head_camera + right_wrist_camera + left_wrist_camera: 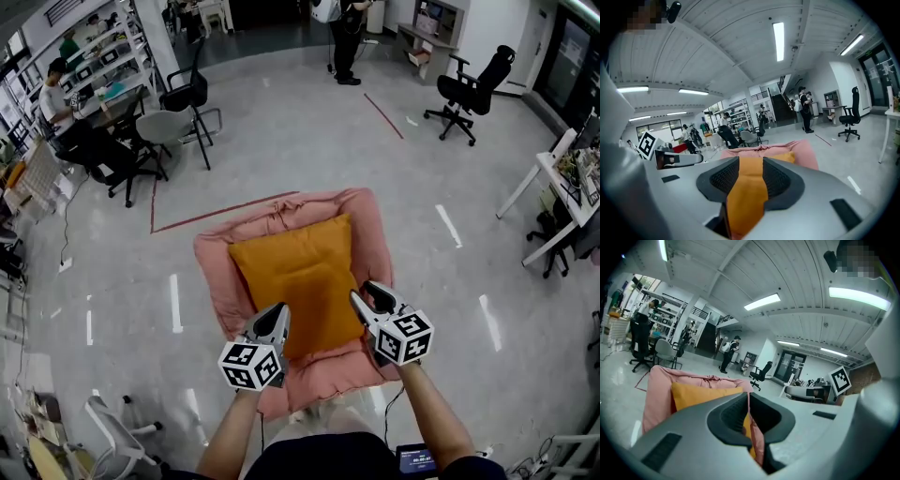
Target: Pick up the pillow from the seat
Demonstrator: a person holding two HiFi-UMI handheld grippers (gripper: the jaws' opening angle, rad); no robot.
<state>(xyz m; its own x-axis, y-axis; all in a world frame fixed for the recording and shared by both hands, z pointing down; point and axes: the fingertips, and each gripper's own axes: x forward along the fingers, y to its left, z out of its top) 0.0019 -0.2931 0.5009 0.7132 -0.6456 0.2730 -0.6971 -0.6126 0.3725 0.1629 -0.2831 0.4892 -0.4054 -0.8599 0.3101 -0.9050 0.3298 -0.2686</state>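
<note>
Pillow [298, 281] on seat [216, 272]; left gripper [278, 311] at near-left corner, right gripper [362, 300] near-right.

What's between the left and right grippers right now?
The near end of the orange pillow, lying on the pink seat, spans the stretch between the left gripper and the right gripper. The head view shows it.

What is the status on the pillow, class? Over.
Left gripper shut. Right gripper open, orange pillow between its jaws, not gripped. It lies on pink seat. Nothing blocking.
</note>
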